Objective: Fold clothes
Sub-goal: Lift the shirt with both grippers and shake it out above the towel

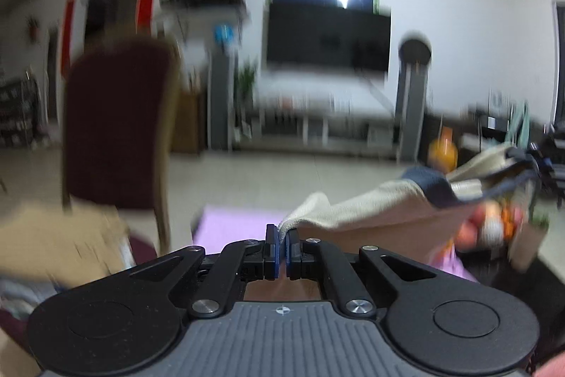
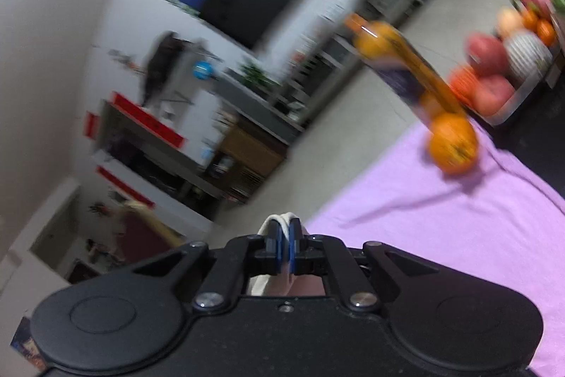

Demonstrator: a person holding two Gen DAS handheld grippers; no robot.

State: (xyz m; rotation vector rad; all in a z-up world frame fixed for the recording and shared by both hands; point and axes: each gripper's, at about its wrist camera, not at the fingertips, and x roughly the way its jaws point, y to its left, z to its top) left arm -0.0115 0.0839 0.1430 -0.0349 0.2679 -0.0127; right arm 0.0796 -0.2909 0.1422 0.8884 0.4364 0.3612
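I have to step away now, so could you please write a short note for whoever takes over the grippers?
Left gripper: shut on one edge of the cream garment.
Right gripper: shut on another part of the same garment, which hangs stretched between the two.
Below: purple cloth on the table; orange bottle and fruit tray at its far end.
Done: garment picked up.
Left: every fold; none shows yet.

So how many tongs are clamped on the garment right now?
2. The left tongs pinch one cream edge of the garment; the right tongs pinch another edge, and they also show at the far right of the left wrist view.
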